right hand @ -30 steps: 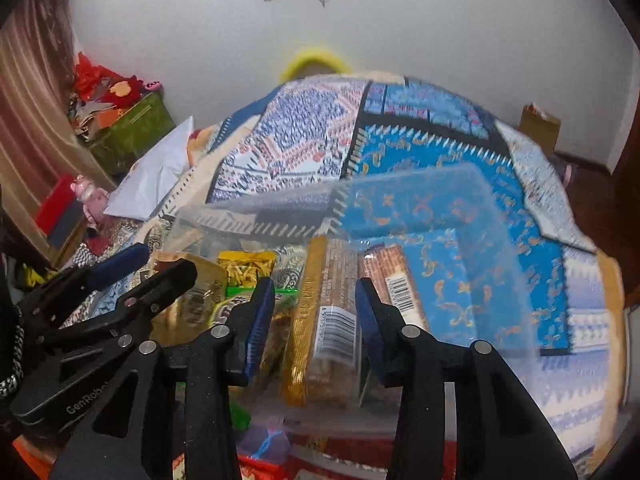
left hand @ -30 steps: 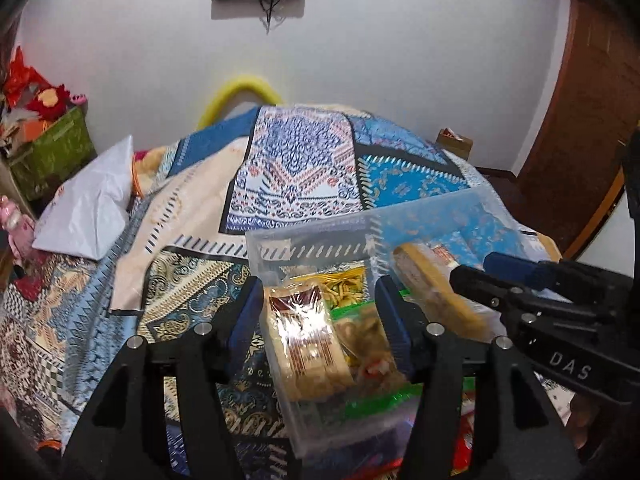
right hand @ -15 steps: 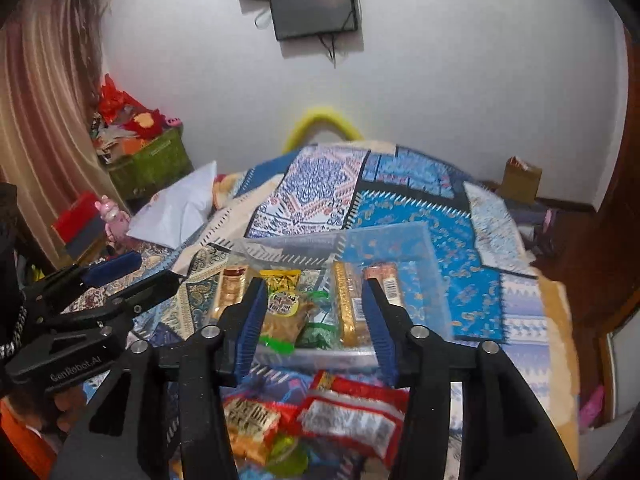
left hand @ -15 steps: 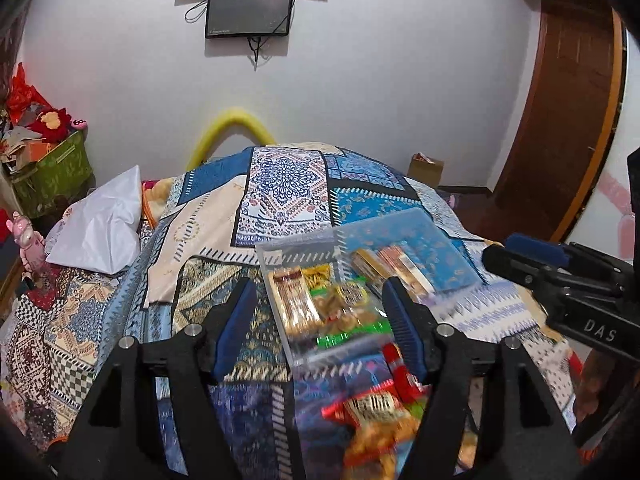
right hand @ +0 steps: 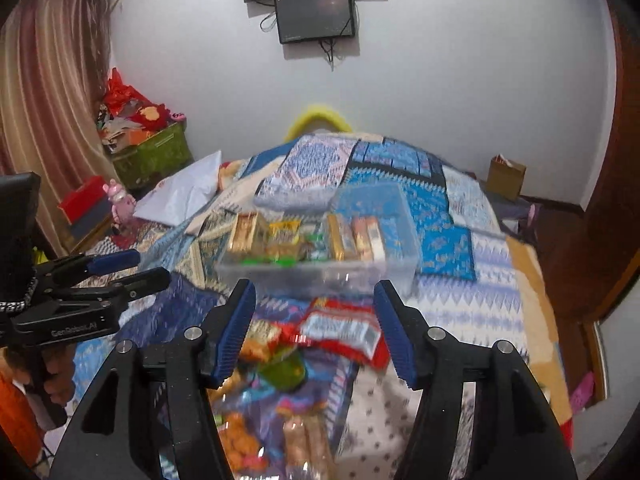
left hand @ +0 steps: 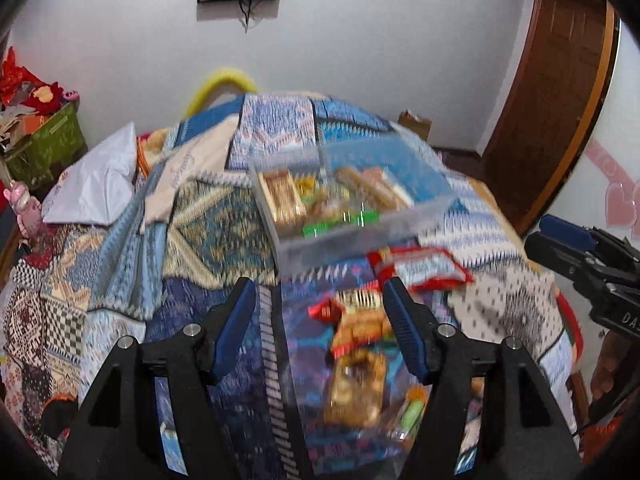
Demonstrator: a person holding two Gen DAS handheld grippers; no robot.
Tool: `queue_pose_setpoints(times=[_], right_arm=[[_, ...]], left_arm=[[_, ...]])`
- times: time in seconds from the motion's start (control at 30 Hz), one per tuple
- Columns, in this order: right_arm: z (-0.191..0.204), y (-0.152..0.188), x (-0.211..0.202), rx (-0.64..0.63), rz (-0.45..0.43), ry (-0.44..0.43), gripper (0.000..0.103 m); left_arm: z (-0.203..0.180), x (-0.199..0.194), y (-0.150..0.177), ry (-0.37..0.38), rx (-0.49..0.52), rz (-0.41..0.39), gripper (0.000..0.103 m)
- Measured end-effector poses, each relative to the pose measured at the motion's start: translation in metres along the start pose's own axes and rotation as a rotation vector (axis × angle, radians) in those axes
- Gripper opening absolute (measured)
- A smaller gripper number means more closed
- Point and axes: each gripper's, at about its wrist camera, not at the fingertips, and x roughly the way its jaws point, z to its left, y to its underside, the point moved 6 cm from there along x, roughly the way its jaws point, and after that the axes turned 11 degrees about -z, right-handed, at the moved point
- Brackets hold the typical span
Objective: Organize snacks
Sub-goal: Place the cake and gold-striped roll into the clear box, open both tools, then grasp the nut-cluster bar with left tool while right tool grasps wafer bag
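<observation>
A clear plastic bin [left hand: 360,236] sits on the patterned bedspread and holds several snack packs; it also shows in the right wrist view [right hand: 320,272]. Loose snacks lie in front of it: a red-and-white packet [left hand: 424,268] [right hand: 344,328], an orange-red pack [left hand: 360,320] and a golden pack [left hand: 356,388]. My left gripper [left hand: 320,324] is open and empty above the loose snacks. My right gripper [right hand: 314,328] is open and empty, well back from the bin. Both views are motion-blurred.
The bedspread [left hand: 200,240] covers the bed. A white pillow [left hand: 100,184] lies at the left. A green box of clutter [right hand: 152,156] stands by the curtain. A brown door [left hand: 560,100] is at the right, a cardboard box [right hand: 506,176] on the floor.
Both grippers pulled back and up from the bin. A second ago each was at a snack pack in the bin; now they are empty and the loose snacks have come into view.
</observation>
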Motion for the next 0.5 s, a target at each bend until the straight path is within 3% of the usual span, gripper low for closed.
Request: queue_pose_setpoints(times=[0.27,0.5], right_arm=[[-0.004,0.056,-0.001,0.027,0.109,-0.009,0.058],[-0.004,0.101,0.003,0.049,0.205,-0.022,0.058]], left_arm=[[-0.006,0.015,0.062,0.003,0.035,0.132,0.066],[-0.007,0.030,0.093,-0.005,0.025,0.198,0.066]])
